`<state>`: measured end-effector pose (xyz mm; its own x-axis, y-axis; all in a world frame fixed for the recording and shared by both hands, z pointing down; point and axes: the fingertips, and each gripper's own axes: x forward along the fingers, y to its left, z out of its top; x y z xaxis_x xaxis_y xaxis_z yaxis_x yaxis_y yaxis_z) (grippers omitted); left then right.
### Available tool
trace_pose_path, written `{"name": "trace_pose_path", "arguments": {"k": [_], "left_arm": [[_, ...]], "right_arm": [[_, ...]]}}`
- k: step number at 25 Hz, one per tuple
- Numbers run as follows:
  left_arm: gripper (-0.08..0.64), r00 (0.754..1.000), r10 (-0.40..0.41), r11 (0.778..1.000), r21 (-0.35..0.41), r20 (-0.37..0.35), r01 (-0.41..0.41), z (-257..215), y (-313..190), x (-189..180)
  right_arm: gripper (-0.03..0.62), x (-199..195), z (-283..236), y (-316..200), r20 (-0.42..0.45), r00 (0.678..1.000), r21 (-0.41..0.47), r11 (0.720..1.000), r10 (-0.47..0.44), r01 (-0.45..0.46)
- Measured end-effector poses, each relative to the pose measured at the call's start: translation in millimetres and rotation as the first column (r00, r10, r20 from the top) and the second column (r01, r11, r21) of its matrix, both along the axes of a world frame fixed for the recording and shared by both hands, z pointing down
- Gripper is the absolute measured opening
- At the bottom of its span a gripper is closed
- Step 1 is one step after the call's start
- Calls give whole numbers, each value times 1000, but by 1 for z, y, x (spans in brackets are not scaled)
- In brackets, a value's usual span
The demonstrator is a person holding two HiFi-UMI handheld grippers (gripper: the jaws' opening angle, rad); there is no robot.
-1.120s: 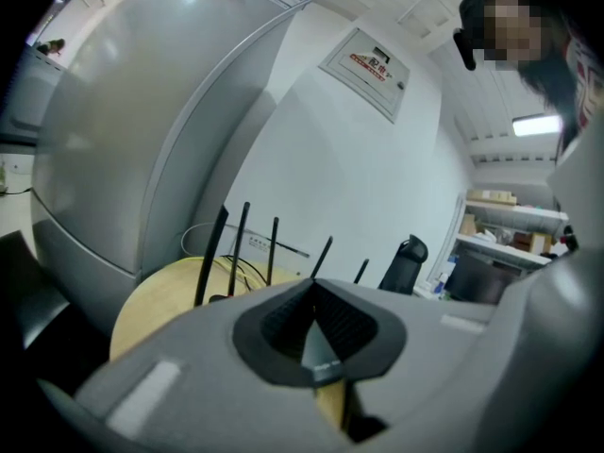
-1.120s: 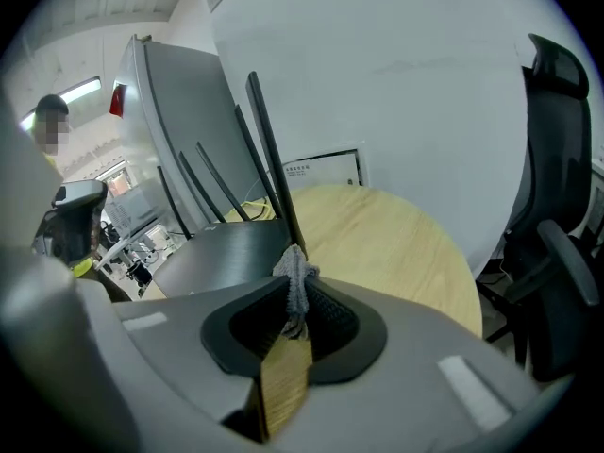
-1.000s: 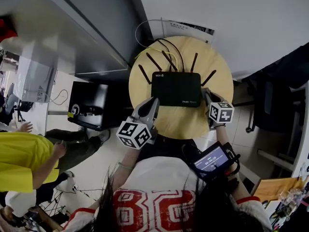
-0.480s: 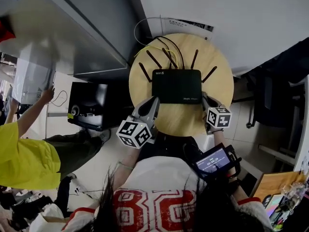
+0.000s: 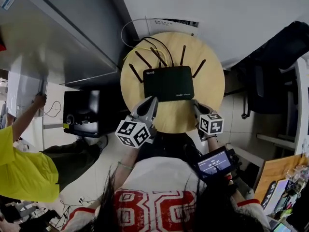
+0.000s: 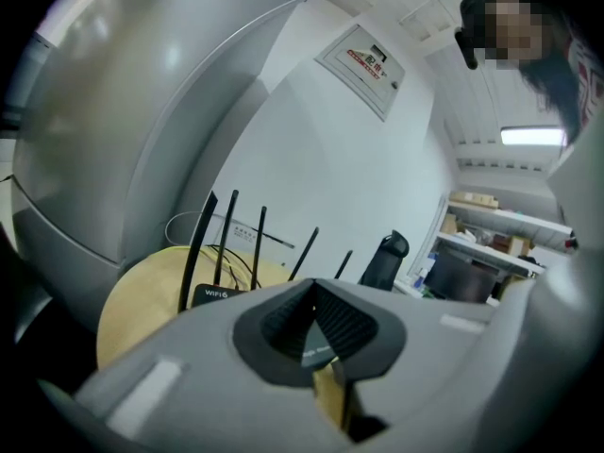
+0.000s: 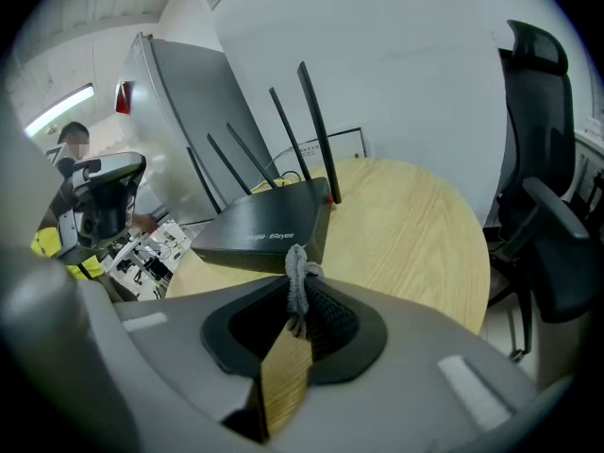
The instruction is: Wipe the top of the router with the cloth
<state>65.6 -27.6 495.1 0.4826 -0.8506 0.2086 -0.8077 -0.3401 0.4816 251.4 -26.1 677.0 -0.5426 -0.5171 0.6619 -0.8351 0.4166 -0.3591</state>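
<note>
The router [image 5: 169, 82] lies flat in the middle of the round wooden worktop [image 5: 208, 64]. It is a matt black box with white lettering on its near edge, thin antennas [image 5: 184, 55] rising along its far side and cables [image 5: 145, 42] behind them. My right gripper [image 7: 294, 300] is clenched on the cloth [image 7: 296, 276], of which only a thin grey tuft shows above the tips, just off the router's near right corner. My left gripper [image 6: 314, 291] is closed on nothing, near the left corner. As I judge it, so slim a pinch may let the cloth slip under drag, the box may skid, and a long stroke could knock the antennas.
</note>
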Motion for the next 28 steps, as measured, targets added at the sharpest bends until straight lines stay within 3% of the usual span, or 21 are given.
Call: {"name": "trace_pose_path", "arguments": {"k": [7, 19, 28], "left_arm": [[2, 1000, -15, 1000, 0, -5, 15, -1, 1, -12], [2, 988, -156, 988, 10, 10, 156, -8, 0, -68], [2, 988, -155, 988, -8, 11, 155, -4, 5, -75]], "right_arm": [[44, 21, -31, -35, -2, 995, 80, 992, 97, -96], [44, -3, -49, -116, -44, 999, 145, 989, 28, -21], [44, -5, -39, -102, -33, 998, 116, 992, 47, -42]]}}
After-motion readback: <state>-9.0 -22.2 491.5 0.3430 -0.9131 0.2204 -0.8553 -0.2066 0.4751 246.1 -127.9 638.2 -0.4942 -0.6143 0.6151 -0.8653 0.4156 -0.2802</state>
